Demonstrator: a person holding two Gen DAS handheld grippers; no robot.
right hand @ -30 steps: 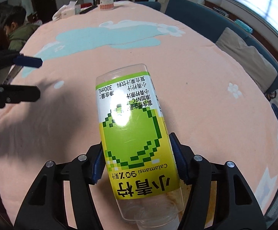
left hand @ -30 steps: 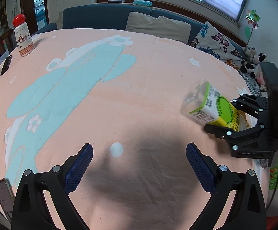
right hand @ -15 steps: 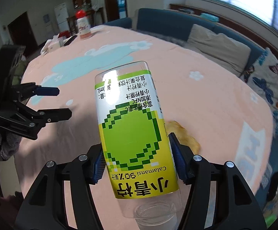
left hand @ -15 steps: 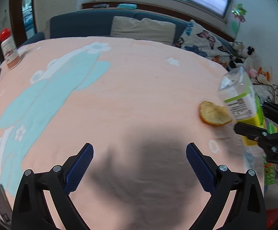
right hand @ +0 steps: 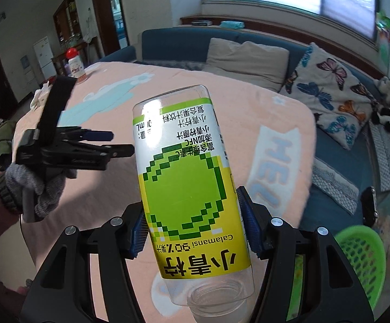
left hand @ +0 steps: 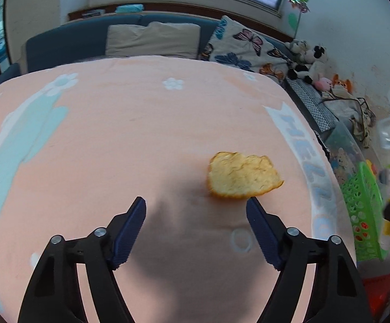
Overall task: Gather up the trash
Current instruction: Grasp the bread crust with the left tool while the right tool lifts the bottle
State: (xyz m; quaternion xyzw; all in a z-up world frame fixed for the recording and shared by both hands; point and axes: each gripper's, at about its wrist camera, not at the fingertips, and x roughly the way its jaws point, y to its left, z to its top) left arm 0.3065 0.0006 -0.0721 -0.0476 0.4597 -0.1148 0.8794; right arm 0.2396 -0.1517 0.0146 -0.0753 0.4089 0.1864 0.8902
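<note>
A peach blanket (left hand: 146, 123) with pale blue shapes and white flowers covers the whole table, and behind it runs a blue sofa (right hand: 184, 40) with a beige cushion (left hand: 152, 40) and a butterfly pillow (right hand: 332, 86). Off the table's right edge sits a green basket (left hand: 362, 204), standing low beside the sofa. The left gripper (left hand: 195, 210) hangs just above the blanket with its blue-padded jaws spread wide, nothing between them. The right gripper (right hand: 192, 223) is clamped on a clear bottle (right hand: 189, 177), its pads pressing the yellow-green label from both sides; the bottle is upside down in the grip, its open neck toward the camera and its base tilted up and away, lifted off the table near the right edge. From the left wrist it shows only as a blur at the far right. A piece of orange peel (left hand: 240, 175) lies flat on the blanket, pale side up, just ahead of the left gripper's right jaw and slightly right of the gap. Far back on the table stands a small white bottle with a red cap (right hand: 75, 64).
</note>
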